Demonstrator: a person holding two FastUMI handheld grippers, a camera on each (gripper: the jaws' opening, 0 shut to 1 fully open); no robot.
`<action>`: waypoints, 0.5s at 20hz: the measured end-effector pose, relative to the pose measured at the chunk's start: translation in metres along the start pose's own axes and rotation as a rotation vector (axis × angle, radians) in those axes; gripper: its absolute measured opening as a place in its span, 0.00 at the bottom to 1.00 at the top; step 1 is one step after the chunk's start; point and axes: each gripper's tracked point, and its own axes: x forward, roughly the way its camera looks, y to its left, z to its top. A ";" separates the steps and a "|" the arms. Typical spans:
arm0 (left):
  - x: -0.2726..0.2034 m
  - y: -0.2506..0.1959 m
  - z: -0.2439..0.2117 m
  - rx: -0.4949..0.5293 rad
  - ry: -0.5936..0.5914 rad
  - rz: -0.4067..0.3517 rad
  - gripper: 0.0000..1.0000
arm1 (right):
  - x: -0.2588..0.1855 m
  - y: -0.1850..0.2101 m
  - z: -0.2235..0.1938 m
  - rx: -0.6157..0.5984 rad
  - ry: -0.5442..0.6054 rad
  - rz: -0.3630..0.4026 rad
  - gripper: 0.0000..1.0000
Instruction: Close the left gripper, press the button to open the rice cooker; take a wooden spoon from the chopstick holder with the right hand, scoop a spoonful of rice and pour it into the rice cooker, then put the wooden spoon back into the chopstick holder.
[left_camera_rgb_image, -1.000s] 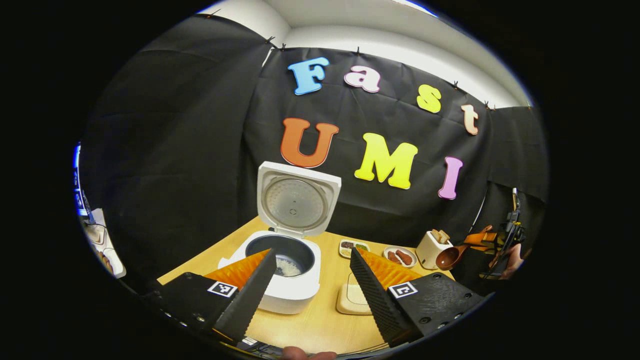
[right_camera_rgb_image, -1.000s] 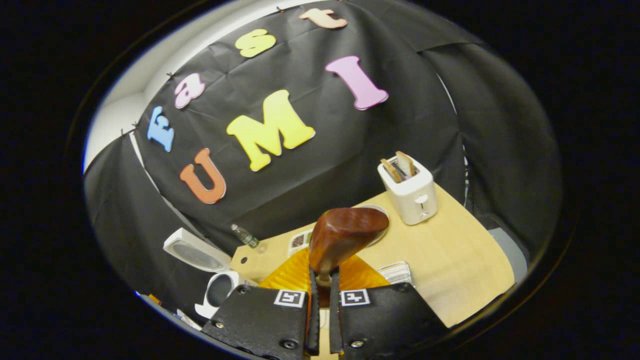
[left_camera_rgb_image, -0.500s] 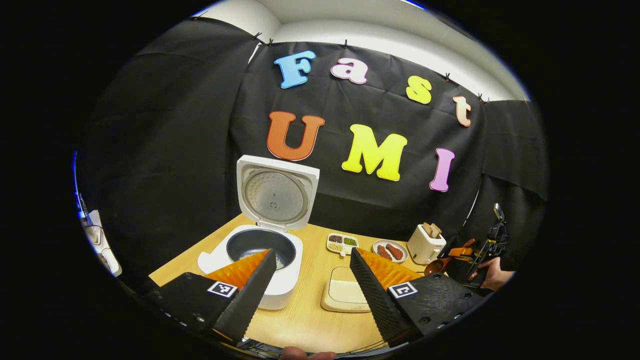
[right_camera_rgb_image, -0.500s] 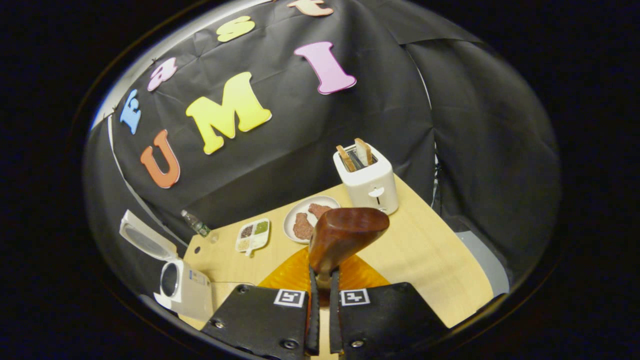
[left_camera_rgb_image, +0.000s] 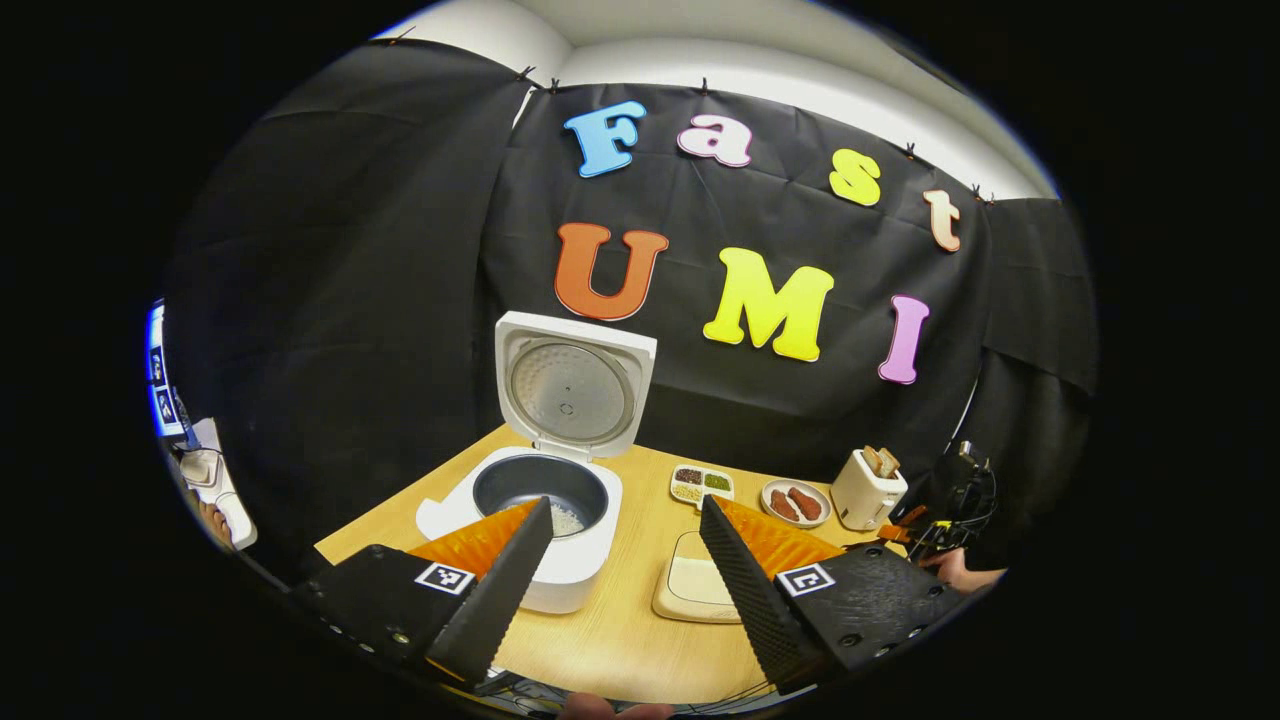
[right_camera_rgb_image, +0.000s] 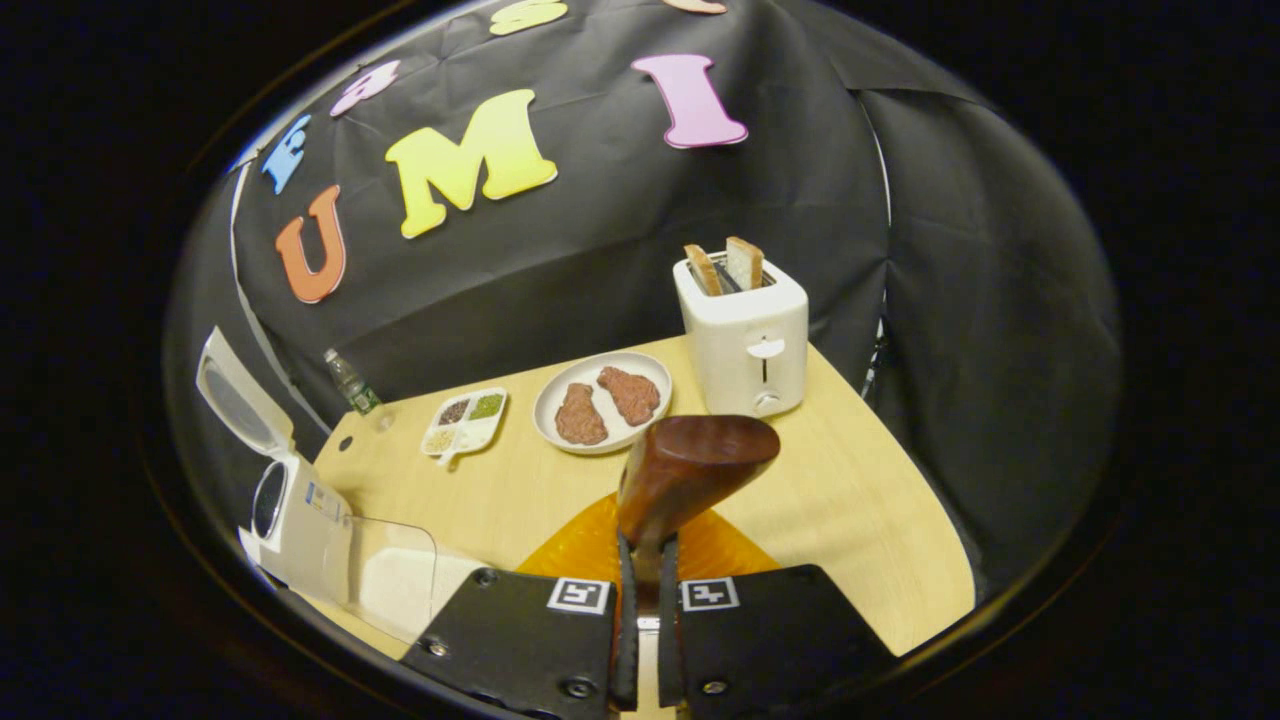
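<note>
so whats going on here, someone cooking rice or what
A person is working with a handheld gripper in each hand. The right gripper is shut on a wooden spoon, held over the table near the toaster. The left gripper is open and holds nothing. The rice cooker has its lid up, with some rice in the pot.

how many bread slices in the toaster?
2. Both stand upright in the toaster slots at the table's far right: one slice on the left, the other just right of it. Lower halves are hidden inside.
</note>
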 end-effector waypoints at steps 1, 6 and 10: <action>-0.001 0.000 0.000 0.003 0.002 0.003 0.94 | 0.004 -0.001 -0.004 -0.001 0.000 0.000 0.13; -0.003 0.001 0.002 0.004 0.007 0.013 0.94 | 0.016 -0.003 -0.018 0.015 0.007 0.008 0.14; 0.000 -0.002 0.002 0.017 0.012 0.000 0.94 | 0.014 -0.002 -0.019 0.042 -0.003 0.021 0.20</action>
